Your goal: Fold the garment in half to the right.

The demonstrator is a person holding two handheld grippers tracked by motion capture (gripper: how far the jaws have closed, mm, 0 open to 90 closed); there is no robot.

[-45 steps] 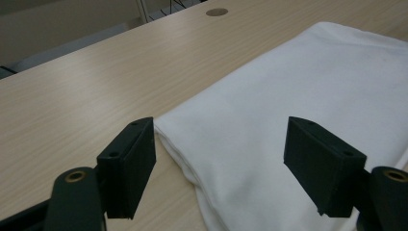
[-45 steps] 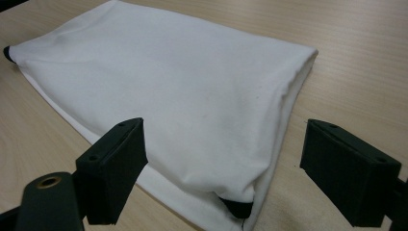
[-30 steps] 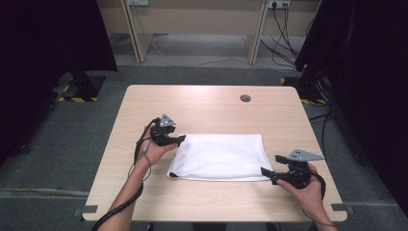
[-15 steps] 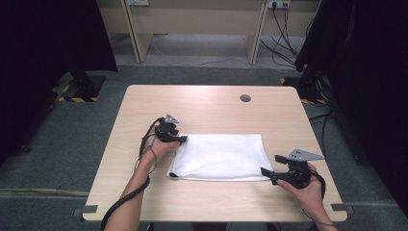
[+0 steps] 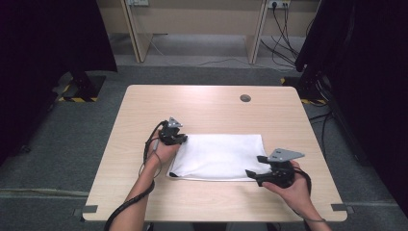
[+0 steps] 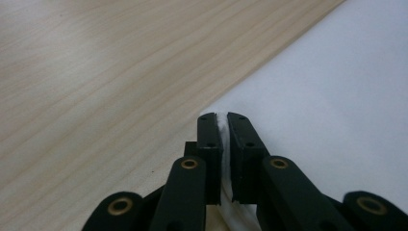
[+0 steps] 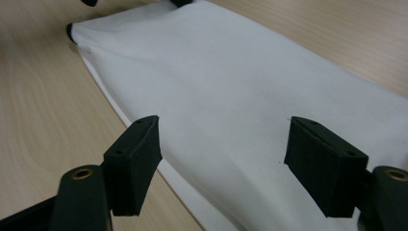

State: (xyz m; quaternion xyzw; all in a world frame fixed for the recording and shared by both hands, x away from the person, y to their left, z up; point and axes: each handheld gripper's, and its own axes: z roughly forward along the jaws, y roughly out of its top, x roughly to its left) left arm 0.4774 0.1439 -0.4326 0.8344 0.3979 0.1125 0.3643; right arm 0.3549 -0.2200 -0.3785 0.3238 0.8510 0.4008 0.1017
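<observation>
A white folded cloth lies flat on the wooden table. My left gripper is at the cloth's far left corner. In the left gripper view its jaws have just closed and are shut on a thin fold of the cloth. My right gripper hovers at the cloth's near right corner. Its jaws have just been closing but stand open, straddling the cloth with the pads apart from it.
A round cable hole sits in the table's far right part. Bare wood lies around the cloth on every side. Beyond the table are desk legs, floor cables and dark curtains at both sides.
The left jaws closed on the cloth's far left corner. The right gripper slid left over the cloth's near right corner, and its jaws narrowed a little.
</observation>
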